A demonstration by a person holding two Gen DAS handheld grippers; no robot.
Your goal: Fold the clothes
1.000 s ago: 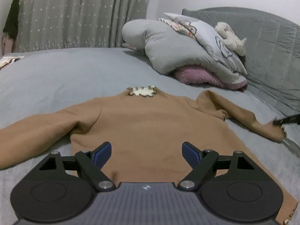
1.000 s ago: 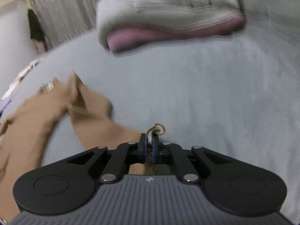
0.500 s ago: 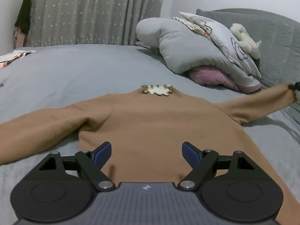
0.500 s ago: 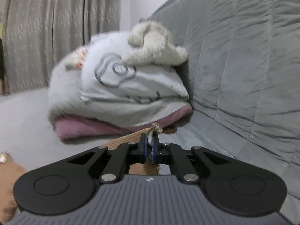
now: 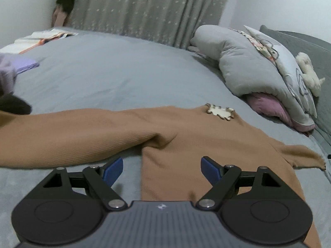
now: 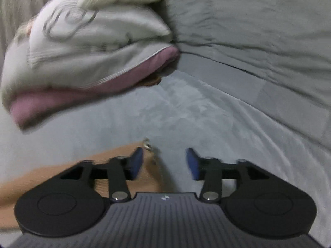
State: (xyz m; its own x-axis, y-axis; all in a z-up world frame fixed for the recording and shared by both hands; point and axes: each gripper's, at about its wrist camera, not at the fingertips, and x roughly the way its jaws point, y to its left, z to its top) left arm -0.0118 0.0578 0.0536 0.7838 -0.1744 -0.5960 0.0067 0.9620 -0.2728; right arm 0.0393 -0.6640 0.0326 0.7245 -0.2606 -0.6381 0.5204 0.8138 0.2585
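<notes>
The sleeve cuff, clamped half a second ago, is now released between the parted right tongs, leaving the brown sweater spread flat for folding, while the left tongs are held apart above its side edge.

Bare bed far side; pillow pile blocking rt.

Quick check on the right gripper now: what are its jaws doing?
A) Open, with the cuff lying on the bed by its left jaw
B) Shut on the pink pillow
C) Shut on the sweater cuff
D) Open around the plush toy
A: the right gripper has its jaws spread apart, and the brown sweater's cuff lies loose on the grey bedsheet beside the left jaw.
</notes>
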